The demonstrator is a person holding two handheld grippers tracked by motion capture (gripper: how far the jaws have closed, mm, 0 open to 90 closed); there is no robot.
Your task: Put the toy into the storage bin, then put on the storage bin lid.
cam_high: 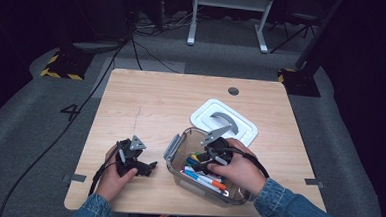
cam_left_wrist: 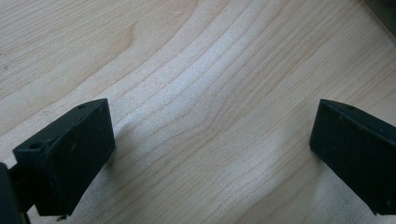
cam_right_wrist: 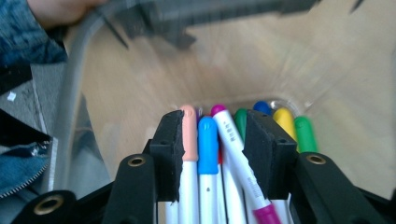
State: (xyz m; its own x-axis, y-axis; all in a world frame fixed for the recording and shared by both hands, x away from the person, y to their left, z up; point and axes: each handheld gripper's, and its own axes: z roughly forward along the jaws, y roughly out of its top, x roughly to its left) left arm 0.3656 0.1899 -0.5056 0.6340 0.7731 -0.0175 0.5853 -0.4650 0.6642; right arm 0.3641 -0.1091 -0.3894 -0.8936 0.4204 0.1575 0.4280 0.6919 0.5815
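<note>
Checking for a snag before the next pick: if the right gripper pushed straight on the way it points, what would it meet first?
Probably the markers in the clear box: the right gripper has them between its open jaws.

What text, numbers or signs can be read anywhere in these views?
"4": painted in white on the grey carpeted floor left of the light wooden table.
Small grey print on the white magenta-capped marker in the clear plastic box: too blurred to read.

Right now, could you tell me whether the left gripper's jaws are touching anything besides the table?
Apart. The left gripper view shows the left gripper with its jaws wide open and bare wooden table between them; nothing lies against either jaw.
</note>
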